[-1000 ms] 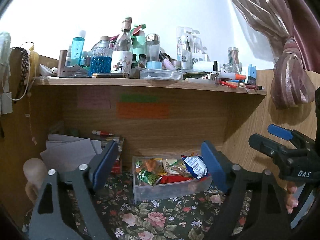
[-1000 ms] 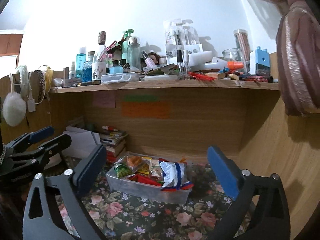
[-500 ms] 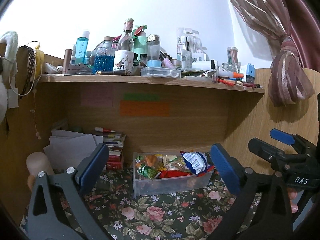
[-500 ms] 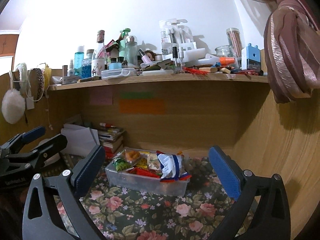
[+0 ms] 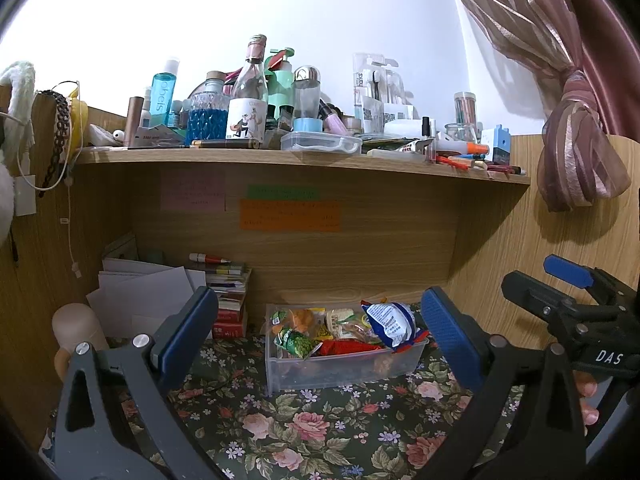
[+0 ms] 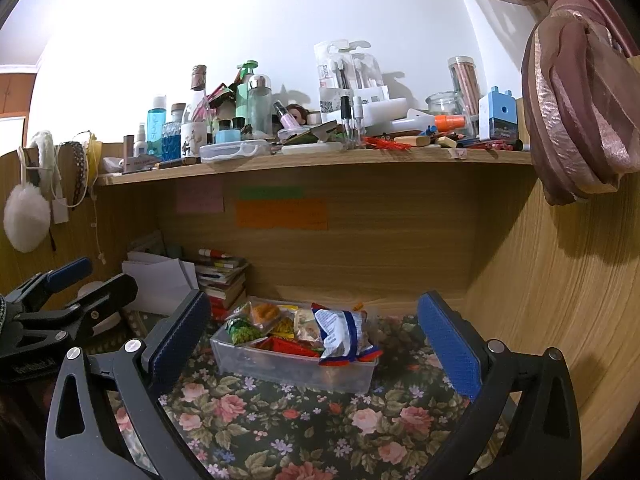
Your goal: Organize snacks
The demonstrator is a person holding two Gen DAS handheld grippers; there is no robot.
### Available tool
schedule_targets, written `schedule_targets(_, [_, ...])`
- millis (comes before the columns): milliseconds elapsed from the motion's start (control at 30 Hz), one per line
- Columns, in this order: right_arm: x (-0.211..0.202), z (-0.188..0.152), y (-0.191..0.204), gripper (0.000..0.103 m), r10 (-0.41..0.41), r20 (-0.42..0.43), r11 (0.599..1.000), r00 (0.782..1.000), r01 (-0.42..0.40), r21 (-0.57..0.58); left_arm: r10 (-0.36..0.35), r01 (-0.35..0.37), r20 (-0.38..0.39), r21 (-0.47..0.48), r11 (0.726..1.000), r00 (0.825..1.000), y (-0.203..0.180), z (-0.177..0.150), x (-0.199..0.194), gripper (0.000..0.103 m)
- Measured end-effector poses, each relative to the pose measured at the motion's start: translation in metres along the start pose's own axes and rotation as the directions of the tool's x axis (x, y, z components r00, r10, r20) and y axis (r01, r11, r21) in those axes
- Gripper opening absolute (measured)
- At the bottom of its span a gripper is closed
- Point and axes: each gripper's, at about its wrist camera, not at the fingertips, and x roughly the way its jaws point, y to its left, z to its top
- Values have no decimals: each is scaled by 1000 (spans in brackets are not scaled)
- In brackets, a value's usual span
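A clear plastic bin (image 5: 340,370) full of snack packets stands on the floral cloth near the back of the desk nook; it also shows in the right wrist view (image 6: 292,368). A blue and white snack bag (image 5: 390,322) sits on top at its right end, and shows in the right wrist view (image 6: 336,334). A green packet (image 5: 298,342) lies at the left. My left gripper (image 5: 316,332) is open and empty, held back from the bin. My right gripper (image 6: 312,332) is open and empty, also short of the bin.
A cluttered shelf (image 5: 304,160) of bottles and boxes runs above. Stacked books (image 5: 228,300) and white papers (image 5: 140,292) stand at the back left. Wooden side walls (image 6: 560,300) close the nook. A tied curtain (image 6: 576,112) hangs at right.
Both grippers have pulled back and away from the bin, which now looks smaller and farther. Both stay open and empty.
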Motion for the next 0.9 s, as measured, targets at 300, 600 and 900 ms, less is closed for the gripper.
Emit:
schedule_targets(300, [-2, 1, 1, 103, 6, 5, 1000, 1000, -6, -5, 3, -3, -1, 0, 1000, 1000, -2, -1, 0, 103])
schedule_targets(600, [-3, 1, 2, 103, 9, 8, 1000, 1000, -9, -6, -6, 6, -3, -3, 1000, 1000, -3, 0, -1, 103])
schedule_targets(900, [-3, 2, 2, 103, 10, 10, 1000, 1000, -10, -1, -14, 14, -8, -7, 1000, 1000, -5, 1, -3, 103])
